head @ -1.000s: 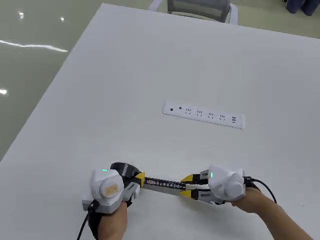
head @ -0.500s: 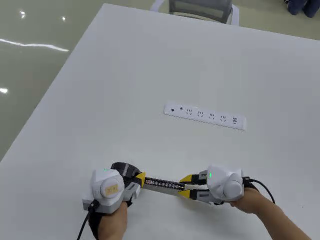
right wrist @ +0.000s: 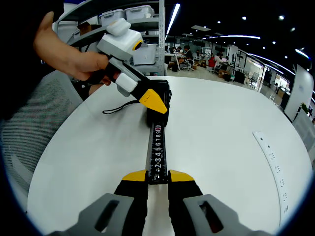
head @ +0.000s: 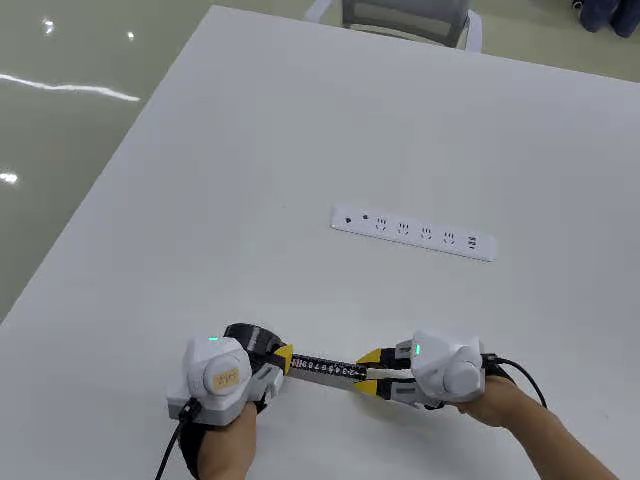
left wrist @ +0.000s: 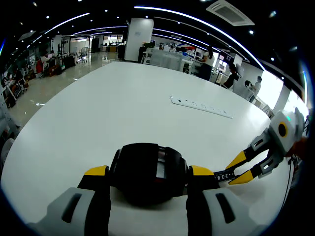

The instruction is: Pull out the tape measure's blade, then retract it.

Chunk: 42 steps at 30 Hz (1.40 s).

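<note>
Tape measure (left wrist: 147, 162) blade (right wrist: 157, 147) stays equally extended between left claw (left wrist: 147, 172) and right claw (right wrist: 157, 176).

Head view: high above the near edge of the worktop (head: 300, 150), looking steeply down. Gripper views: low, close, facing each other along the blade (right wrist: 157, 152). All three share the power strip (head: 413, 232).

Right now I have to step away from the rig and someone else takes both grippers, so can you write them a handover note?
Left gripper: shut on the tape measure case, which rests on the white table.
Right gripper: shut on the blade near its free end.
Done: the blade is partly out, a short length stretched straight between the two grippers, just above the table.
Left: pull further if more is wanted, then feed the blade back into the case, probably easing it in rather than letting it snap.
</note>
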Motion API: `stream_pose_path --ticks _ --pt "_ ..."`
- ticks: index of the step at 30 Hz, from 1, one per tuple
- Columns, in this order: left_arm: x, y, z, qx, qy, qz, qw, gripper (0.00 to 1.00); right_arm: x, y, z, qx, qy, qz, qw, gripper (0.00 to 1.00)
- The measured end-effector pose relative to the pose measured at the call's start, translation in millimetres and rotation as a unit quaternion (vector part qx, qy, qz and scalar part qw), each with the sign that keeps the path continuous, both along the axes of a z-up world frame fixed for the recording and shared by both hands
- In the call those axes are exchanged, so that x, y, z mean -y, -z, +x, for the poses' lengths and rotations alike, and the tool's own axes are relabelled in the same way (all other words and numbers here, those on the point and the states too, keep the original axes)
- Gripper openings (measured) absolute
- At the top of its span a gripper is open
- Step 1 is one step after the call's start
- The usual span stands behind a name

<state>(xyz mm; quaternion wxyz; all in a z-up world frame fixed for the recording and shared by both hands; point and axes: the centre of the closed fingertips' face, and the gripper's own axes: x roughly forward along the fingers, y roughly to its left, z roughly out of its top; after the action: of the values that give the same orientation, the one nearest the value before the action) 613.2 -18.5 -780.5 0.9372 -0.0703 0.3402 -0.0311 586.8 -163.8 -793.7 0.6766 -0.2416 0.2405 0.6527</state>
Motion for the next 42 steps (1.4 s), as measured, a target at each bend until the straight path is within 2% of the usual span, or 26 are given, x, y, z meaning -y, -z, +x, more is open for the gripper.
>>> stream_pose_path --ticks 42 --pt "-0.6 -0.2 0.4 -0.002 -0.001 -0.006 1.0000 0.58 -23.4 1.4 1.9 -0.001 -0.006 0.006 1.0000 0.14"
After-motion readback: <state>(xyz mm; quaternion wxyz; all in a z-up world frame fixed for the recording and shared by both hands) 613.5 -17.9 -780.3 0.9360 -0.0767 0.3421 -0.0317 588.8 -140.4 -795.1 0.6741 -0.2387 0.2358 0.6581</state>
